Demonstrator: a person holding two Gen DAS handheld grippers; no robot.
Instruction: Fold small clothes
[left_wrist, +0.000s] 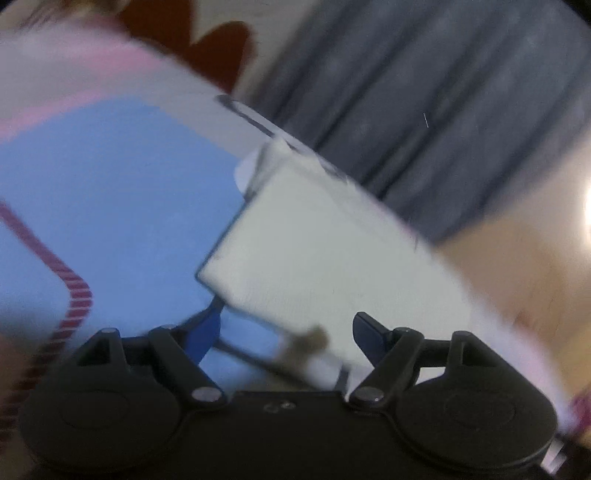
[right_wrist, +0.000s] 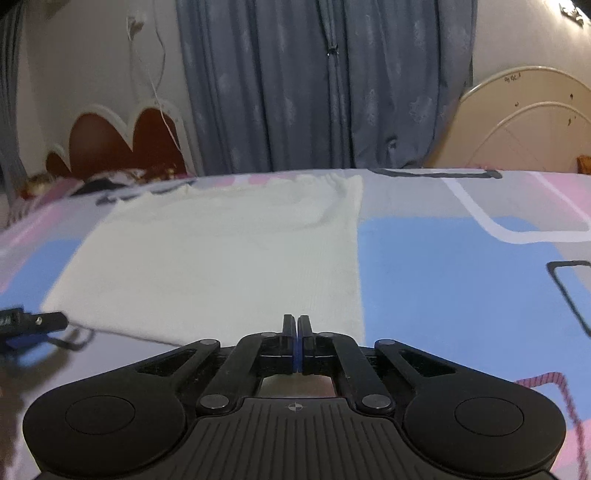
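A white knit garment (right_wrist: 221, 254) lies flat on a bed sheet with blue, pink and grey blocks (right_wrist: 443, 258). My right gripper (right_wrist: 297, 325) is shut at the garment's near edge, close to its near right corner; whether it pinches the cloth I cannot tell. In the blurred, tilted left wrist view the garment (left_wrist: 325, 258) lies just ahead of my left gripper (left_wrist: 291, 332), whose blue-padded fingers (left_wrist: 205, 332) stand wide open over a near corner. The left gripper also shows in the right wrist view (right_wrist: 33, 325) at the garment's near left corner.
Grey-blue curtains (right_wrist: 325, 92) hang behind the bed. A dark red scalloped headboard (right_wrist: 122, 144) and a patterned pillow (right_wrist: 122, 177) are at the far left. A cream headboard-like panel (right_wrist: 524, 122) leans at the far right. A red striped line (left_wrist: 74, 306) runs across the sheet.
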